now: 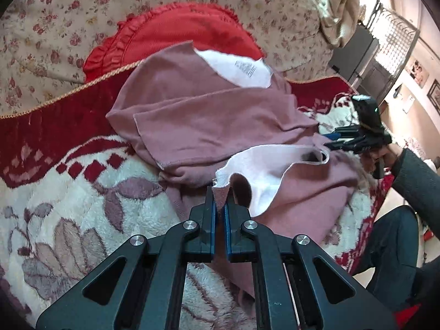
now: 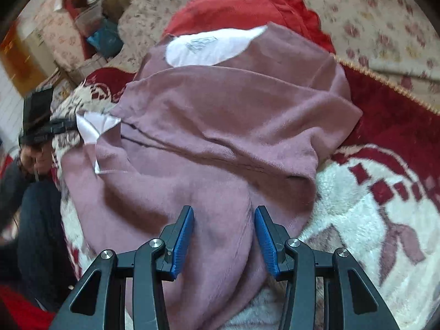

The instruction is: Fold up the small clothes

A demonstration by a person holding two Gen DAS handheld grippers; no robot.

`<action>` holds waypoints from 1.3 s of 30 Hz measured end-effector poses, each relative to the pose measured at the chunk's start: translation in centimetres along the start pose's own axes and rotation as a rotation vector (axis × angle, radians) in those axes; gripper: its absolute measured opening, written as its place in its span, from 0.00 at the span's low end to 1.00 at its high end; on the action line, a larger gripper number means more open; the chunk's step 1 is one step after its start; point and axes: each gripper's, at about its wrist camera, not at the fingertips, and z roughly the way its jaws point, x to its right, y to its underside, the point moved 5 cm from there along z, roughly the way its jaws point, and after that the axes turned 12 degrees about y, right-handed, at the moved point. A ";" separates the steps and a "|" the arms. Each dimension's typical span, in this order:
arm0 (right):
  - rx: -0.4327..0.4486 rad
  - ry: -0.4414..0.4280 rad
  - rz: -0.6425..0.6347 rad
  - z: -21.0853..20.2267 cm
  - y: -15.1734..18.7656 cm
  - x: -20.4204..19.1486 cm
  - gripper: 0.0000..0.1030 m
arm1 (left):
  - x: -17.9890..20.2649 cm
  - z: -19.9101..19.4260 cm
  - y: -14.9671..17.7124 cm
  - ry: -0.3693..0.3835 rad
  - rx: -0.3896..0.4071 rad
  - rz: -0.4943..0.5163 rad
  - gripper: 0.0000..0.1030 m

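A dusty-pink garment (image 1: 209, 121) with a white fleece inside lies crumpled on a red-and-cream blanket (image 1: 68, 220). My left gripper (image 1: 220, 192) is shut on a turned-over edge of the garment, white lining showing just above the pads. In the right wrist view the same garment (image 2: 233, 115) fills the middle. My right gripper (image 2: 224, 214) is open, its blue pads on either side of a fold of pink cloth near the garment's lower edge. The right gripper (image 1: 343, 140) shows at the garment's far right side in the left view. The left gripper (image 2: 55, 128) shows at the far left.
A red frilled cushion (image 1: 176, 33) lies behind the garment against a floral sofa back (image 1: 68, 13). The person's dark-clothed legs (image 1: 390, 247) are at the blanket's edge. Room clutter and boxes (image 2: 93, 22) stand beyond the sofa.
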 end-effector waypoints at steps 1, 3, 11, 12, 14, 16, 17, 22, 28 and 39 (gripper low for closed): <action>-0.018 -0.008 0.022 0.2 -0.3 0.1 0.43 | -0.3 0.3 -0.1 -0.018 -0.012 -0.010 0.04; -0.034 -0.031 0.056 0.0 -0.5 0.1 0.37 | -0.6 0.6 -0.1 -0.033 -0.019 -0.030 0.04; 0.111 0.080 0.028 -4.9 -1.3 -0.9 0.06 | 0.1 -0.5 -1.3 -0.080 0.016 -0.035 0.03; 0.133 0.104 0.042 -5.5 -1.7 -0.7 0.06 | 0.1 -0.9 -1.7 -0.090 0.032 -0.037 0.03; 0.189 0.174 0.074 -7.2 -2.8 0.0 0.05 | 0.0 -1.5 -2.5 -0.108 0.060 -0.044 0.03; 0.233 0.248 0.101 -8.5 -3.8 0.7 0.05 | -0.1 -2.1 -3.5 -0.130 0.091 -0.048 0.03; 0.253 0.306 0.120 -9.1 -4.4 1.2 0.05 | -0.4 -2.4 -4.1 -0.144 0.105 -0.048 0.03; 0.325 0.416 0.136 -10.2 -6.5 2.0 0.05 | -1.5 -2.7 -7.8 -0.194 0.143 -0.036 0.03; 0.366 0.479 0.175 -9.5 -8.8 2.7 0.05 | -2.0 -2.4 -11.8 -0.249 0.161 0.029 0.03; 0.391 0.504 0.208 -6.0 -11.5 4.8 0.05 | -4.6 0.4 -15.9 -0.343 0.122 0.138 0.03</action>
